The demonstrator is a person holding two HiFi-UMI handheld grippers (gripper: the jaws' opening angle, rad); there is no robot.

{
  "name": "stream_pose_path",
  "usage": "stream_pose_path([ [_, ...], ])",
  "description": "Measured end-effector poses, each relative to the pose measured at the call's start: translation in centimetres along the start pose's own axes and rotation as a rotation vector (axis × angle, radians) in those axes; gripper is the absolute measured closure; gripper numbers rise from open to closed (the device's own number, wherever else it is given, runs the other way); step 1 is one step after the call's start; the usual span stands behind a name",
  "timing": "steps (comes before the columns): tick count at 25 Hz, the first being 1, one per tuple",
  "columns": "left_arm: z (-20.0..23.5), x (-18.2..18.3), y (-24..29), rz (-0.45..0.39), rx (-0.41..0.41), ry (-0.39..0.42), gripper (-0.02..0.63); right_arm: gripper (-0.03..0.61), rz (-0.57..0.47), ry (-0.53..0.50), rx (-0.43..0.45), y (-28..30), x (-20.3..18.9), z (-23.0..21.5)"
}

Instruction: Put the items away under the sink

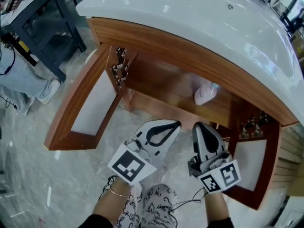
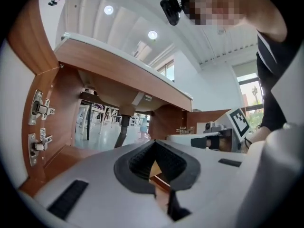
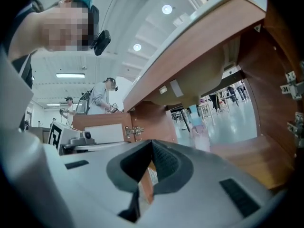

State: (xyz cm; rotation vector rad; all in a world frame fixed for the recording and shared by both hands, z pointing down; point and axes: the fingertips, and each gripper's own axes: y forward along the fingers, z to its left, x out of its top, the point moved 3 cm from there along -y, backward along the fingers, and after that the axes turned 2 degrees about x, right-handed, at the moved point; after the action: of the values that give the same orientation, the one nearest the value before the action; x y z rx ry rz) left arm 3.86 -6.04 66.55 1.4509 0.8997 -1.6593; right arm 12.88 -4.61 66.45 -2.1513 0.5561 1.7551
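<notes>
no words or numbers can be read. the two marker cubes (image 1: 127,165) (image 1: 221,177) bear only black-and-white squares; trouser print (image 1: 161,206) at 6 o'clock is illegible.

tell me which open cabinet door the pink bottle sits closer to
The door on the right, by the right tongs: the pink bottle stands at that end of the cabinet, well away from the left door.

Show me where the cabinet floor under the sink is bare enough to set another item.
The cabinet floor is bare from the left door hinges across to the bottle. The right end, around the bottle, is the crowded part; little floor shows beyond it.
</notes>
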Motion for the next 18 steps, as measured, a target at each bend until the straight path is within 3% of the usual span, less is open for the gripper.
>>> stream_pose_path([
  [4,-0.5,1.8,-1.6,0.060,-0.033,0.046,0.606,0.571,0.011,0.027,0.023,0.2,2.0,1.9],
  [10,-1.0,5.9,-3.4,0.113,-0.010,0.032,0.606,0.571,0.049,0.061,0.032,0.3,5.7,4.3],
  [14,-0.3,9.8,-4.5,0.123,0.013,-0.075,0.606,0.571,0.075,0.060,0.060,1.4,9.6,6.2],
  [18,0.0,14.0,-5.3,0.135,0.032,-0.069,0.606,0.571,0.073,0.057,0.080,1.9,13.9,7.5],
])
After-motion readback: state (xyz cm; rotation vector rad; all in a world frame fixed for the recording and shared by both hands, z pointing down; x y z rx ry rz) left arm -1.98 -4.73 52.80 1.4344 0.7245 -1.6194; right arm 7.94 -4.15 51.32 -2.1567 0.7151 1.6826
